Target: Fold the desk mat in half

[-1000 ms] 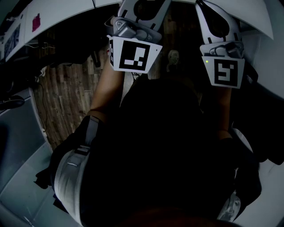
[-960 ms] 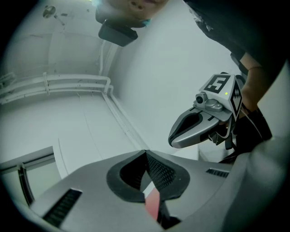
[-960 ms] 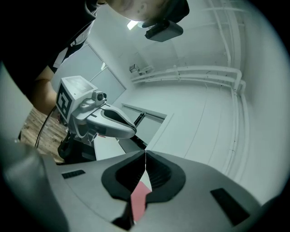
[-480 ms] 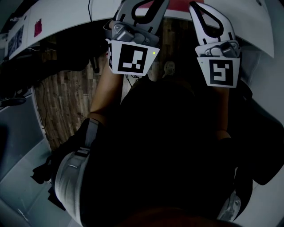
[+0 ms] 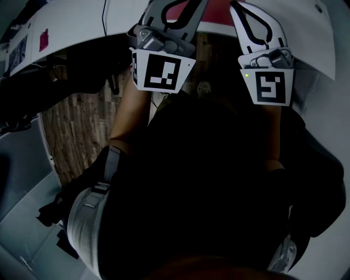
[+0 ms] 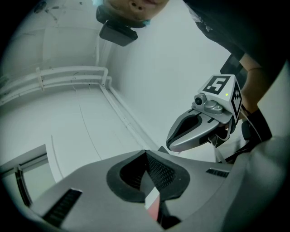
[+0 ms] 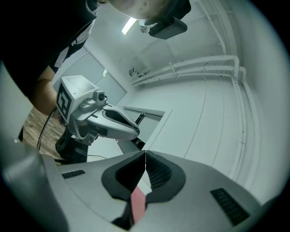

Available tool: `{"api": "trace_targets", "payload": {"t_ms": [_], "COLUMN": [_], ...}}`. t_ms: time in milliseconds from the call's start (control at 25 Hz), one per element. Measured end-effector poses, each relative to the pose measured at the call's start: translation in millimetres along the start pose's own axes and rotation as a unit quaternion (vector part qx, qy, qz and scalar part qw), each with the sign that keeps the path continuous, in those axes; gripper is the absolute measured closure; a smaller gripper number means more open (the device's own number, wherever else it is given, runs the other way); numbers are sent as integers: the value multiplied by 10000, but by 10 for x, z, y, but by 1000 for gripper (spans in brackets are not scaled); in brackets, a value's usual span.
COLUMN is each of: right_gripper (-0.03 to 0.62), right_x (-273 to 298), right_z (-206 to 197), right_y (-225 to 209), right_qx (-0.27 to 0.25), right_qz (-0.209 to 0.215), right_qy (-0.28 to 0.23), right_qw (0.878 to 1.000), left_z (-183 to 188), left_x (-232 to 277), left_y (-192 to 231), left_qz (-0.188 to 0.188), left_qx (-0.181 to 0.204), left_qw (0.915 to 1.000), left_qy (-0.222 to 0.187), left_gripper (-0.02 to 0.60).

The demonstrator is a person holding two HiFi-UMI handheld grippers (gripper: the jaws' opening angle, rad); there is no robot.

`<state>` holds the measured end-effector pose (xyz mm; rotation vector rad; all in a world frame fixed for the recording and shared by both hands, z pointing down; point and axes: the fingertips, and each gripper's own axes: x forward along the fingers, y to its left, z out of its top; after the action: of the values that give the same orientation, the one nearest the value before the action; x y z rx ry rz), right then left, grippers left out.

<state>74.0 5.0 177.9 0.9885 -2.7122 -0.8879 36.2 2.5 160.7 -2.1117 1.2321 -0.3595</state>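
Looking down past your dark torso, you see the smooth white table (image 5: 71, 22) curving across the top of the head view. Brown wood-plank floor (image 5: 71, 126) lies below its near edge. The gripper views take in a plain white room, with parallel white pipes (image 7: 195, 68) running along it and one bright strip light (image 7: 130, 25). The thin, flexible red desk mat (image 5: 210, 13) shows at the table's near edge, between your two tools. Your grey left gripper (image 6: 146, 156) has its ribbed black pads pressed together on the mat's edge, which shows red with a pale face there. Your right gripper (image 7: 145, 158) likewise pinches the red sheet between closed pads. Each tool carries a white cube with black square markers, and each appears in the other's view, close alongside. A second ago no red showed in the head view. Now a red band sits between the jaws and more of the tabletop has come into view.
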Motion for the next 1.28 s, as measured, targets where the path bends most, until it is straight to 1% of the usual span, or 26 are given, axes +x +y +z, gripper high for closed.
{"api": "trace_targets", "payload": {"t_ms": [560, 920, 1280], "right_gripper": [565, 565, 565], "right_x": [-7, -15, 57], "right_z": [-202, -256, -397], "right_y": [-216, -337, -434], "right_qx": [49, 66, 96], "right_qz": [-35, -101, -89], "right_qy": [-9, -24, 74], "right_qw": [10000, 9999, 9999], "left_z": [-31, -32, -117], "left_x": [316, 445, 619], "left_y": [-55, -85, -85], "left_qz": [-33, -85, -160], "left_qx": [28, 6, -42], "left_qw": [10000, 10000, 9999], "left_qy": [-2, -18, -20], "left_gripper": [568, 568, 568]}}
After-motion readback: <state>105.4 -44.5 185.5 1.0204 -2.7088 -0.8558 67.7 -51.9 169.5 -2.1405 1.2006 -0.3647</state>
